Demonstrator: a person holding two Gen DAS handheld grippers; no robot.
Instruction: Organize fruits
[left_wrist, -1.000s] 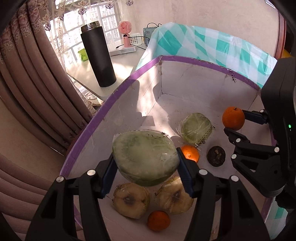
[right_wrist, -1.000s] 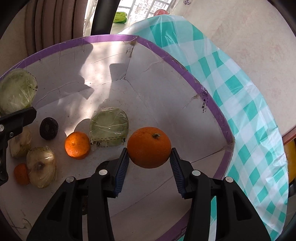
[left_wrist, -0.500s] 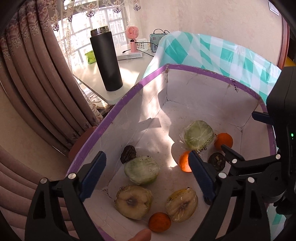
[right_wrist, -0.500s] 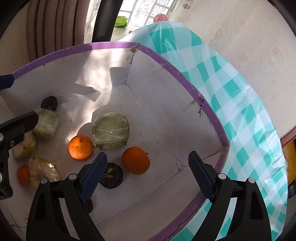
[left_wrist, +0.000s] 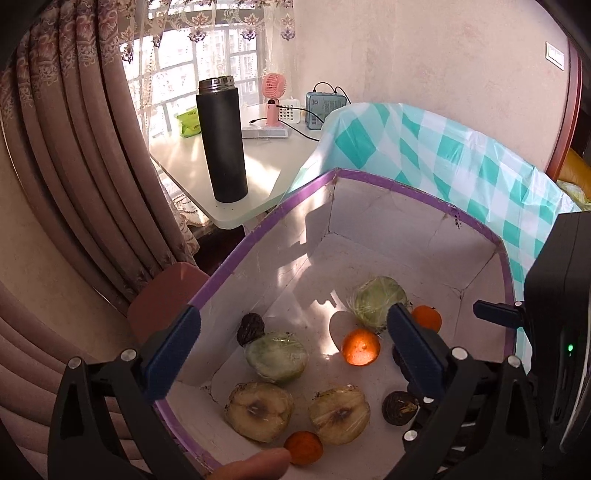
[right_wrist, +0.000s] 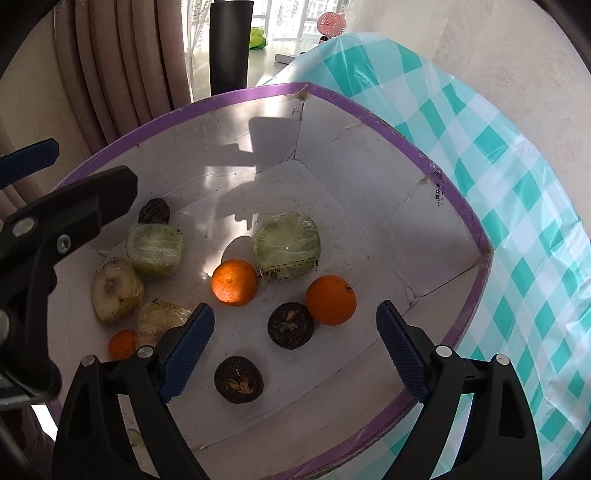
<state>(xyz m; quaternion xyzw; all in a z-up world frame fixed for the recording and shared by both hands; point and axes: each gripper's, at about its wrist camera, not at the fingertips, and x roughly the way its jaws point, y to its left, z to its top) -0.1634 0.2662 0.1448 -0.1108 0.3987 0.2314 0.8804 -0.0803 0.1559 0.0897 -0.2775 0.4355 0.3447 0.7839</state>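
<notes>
Your left tool (left_wrist: 291, 349) hangs above the white box (left_wrist: 424, 236) with the purple rim, its jaws having just been opening; they now stand wide with nothing between them. Below it, between its fingers, lies the wrapped green fruit (left_wrist: 276, 356), resting on the box floor and touching a dark fruit (left_wrist: 250, 328) on its far side. Nearer to you than that lie two wrapped apple halves (left_wrist: 260, 410), cut face up.

Your right tool (right_wrist: 295, 349) is also spread wide and empty over the same box. The large orange (right_wrist: 330, 300) sits on the floor just beyond its fingers, touching a dark round fruit (right_wrist: 290, 325). A second orange (right_wrist: 234, 282) lies farther left, against another wrapped green fruit (right_wrist: 286, 245).
</notes>
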